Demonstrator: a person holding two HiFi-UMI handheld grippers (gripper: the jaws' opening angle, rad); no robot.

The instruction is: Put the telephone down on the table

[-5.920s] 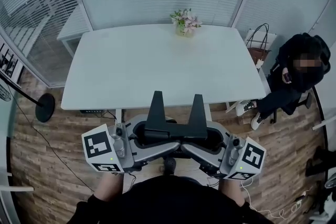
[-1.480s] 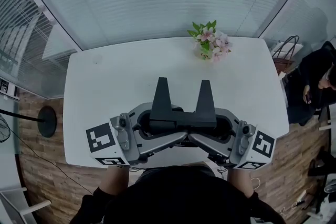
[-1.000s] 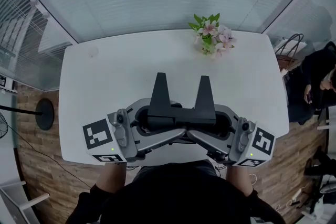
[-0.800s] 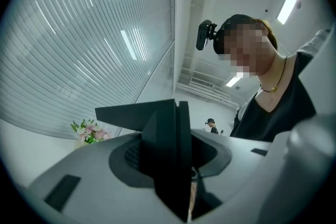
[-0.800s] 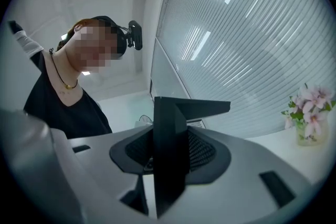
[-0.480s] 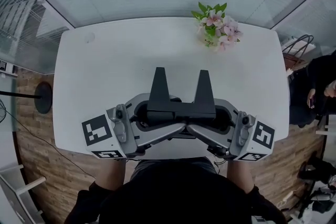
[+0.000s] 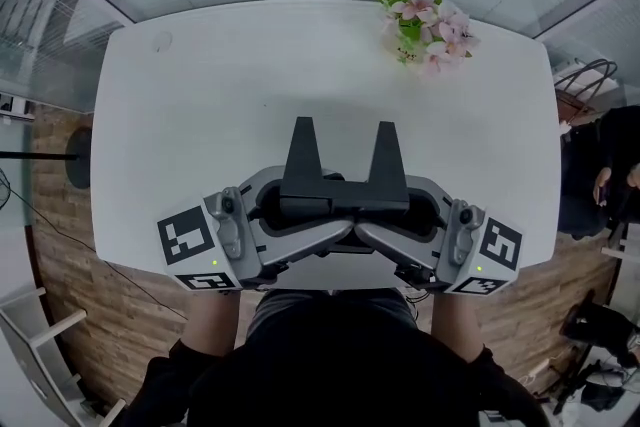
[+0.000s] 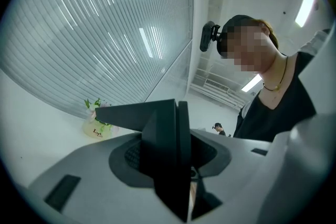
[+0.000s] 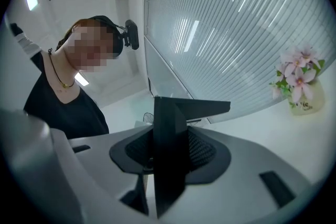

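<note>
Holding the phone (image 7: pixel 300 250) two-handed: left gripper (image 7: pixel 300 205) is clamped on its left speaker well, right gripper (image 7: pixel 385 205) on the right one, jaws pointing inward at each other. Phone's long axis runs left-right, over the near strip of the table (image 7: pixel 200 115); flowers (image 7: pixel 425 10) are far right, well apart. Neither hand is nearer, so we reckon the move is straight down, kept level. Head view gives us the footprint over the table. The gripper views show each black jaw seated in its grille, but not the gap underneath.
</note>
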